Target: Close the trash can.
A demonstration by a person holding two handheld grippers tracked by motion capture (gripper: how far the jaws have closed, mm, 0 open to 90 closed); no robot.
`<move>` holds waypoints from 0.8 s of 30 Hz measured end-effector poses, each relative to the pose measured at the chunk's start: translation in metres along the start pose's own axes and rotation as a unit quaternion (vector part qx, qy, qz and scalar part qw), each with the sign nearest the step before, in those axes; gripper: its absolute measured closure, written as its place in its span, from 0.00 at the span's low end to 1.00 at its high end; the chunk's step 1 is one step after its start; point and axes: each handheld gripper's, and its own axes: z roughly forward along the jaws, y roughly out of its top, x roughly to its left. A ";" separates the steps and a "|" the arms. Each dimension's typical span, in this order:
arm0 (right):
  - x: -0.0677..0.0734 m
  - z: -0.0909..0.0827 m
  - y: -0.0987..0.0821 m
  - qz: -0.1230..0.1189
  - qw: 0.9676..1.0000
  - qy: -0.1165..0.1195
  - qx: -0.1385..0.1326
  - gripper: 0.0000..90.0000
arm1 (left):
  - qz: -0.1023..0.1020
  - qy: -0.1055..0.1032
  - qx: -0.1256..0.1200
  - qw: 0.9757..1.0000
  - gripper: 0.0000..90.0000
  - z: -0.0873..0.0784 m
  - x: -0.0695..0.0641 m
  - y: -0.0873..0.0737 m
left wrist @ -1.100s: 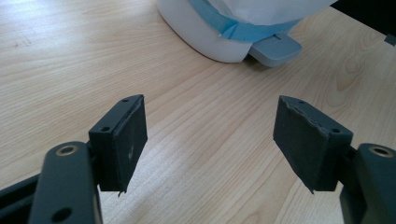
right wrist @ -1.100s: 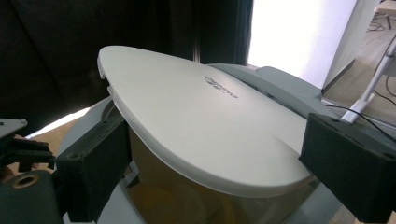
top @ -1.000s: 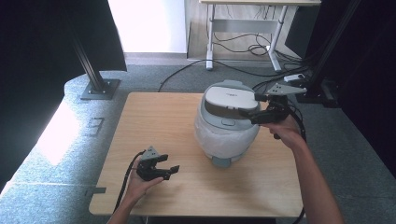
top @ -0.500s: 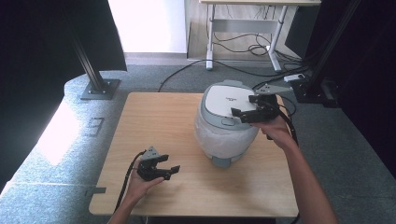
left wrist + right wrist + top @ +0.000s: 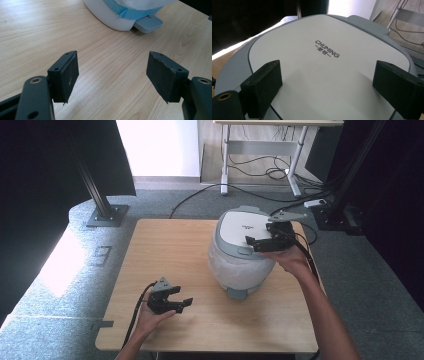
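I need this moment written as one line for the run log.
scene: rice cooker on table | right gripper: open, above lid | left gripper: open, low over table

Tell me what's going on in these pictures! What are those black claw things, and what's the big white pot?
A person sits at a wooden table and holds a black gripper in each hand, a pinching tool with two jaws. One picture comes from a camera high above the table. The other two come from small cameras riding on each gripper, looking along its jaws. The white and grey thing is a rice cooker with its lid closed; "CHUMING" is printed on top. The right gripper is open and hovers over the lid, holding nothing. The left gripper is open too, low over bare wood near the person, and holds nothing.
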 end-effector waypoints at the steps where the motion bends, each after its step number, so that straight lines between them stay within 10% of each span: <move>1: 0.000 0.000 -0.001 -0.001 1.000 0.002 -0.004 0.09 | 0.001 0.000 0.000 1.000 0.29 0.000 0.000 0.000; 15: -0.008 -0.053 -0.034 0.022 0.996 -0.003 -0.082 0.18 | -0.006 0.006 -0.002 1.000 0.29 -0.002 0.005 -0.002; 24: -0.010 -0.092 -0.096 0.022 0.995 -0.012 -0.098 0.19 | -0.009 0.014 -0.004 1.000 0.29 -0.003 0.008 -0.003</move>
